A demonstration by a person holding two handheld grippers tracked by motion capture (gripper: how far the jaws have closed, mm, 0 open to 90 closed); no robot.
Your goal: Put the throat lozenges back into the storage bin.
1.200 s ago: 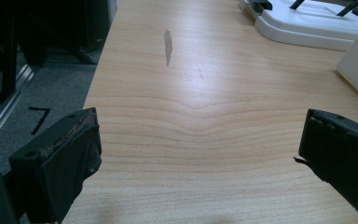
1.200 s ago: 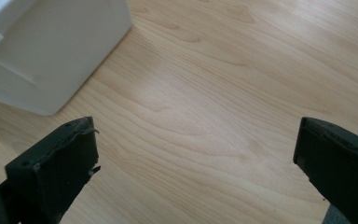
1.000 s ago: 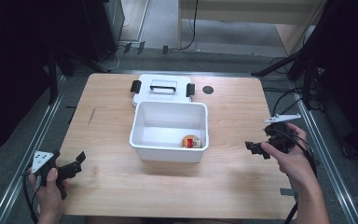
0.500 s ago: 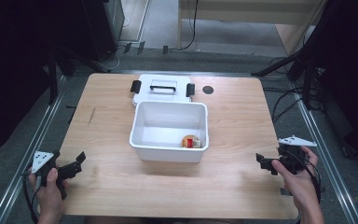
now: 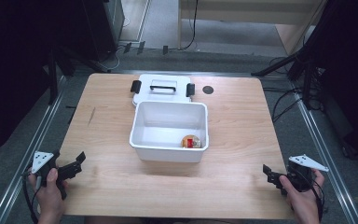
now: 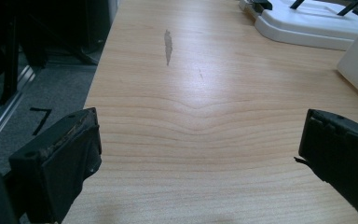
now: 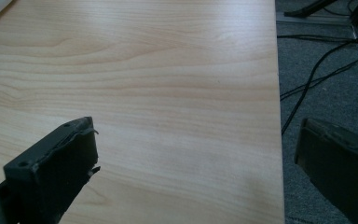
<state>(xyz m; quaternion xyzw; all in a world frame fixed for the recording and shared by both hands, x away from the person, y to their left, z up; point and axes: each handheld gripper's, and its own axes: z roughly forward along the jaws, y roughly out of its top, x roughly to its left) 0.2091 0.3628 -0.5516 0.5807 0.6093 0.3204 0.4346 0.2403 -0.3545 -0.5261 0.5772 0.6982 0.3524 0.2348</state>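
The small red-and-yellow item (image 5: 190,141) already lies in the open bin (image 5: 141,140), with the lid (image 5: 162,88) just behind it on the bench (image 5: 242,126). Both hand-held grippers, left (image 5: 78,161) and right (image 5: 266,172), rest empty with jaws apart at the near corners; closing the bin seems left.

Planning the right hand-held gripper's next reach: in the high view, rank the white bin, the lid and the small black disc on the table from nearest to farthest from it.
From the right hand-held gripper:
1. White bin, table centre.
2. Black disc, far edge.
3. Lid, behind the bin, farther left.
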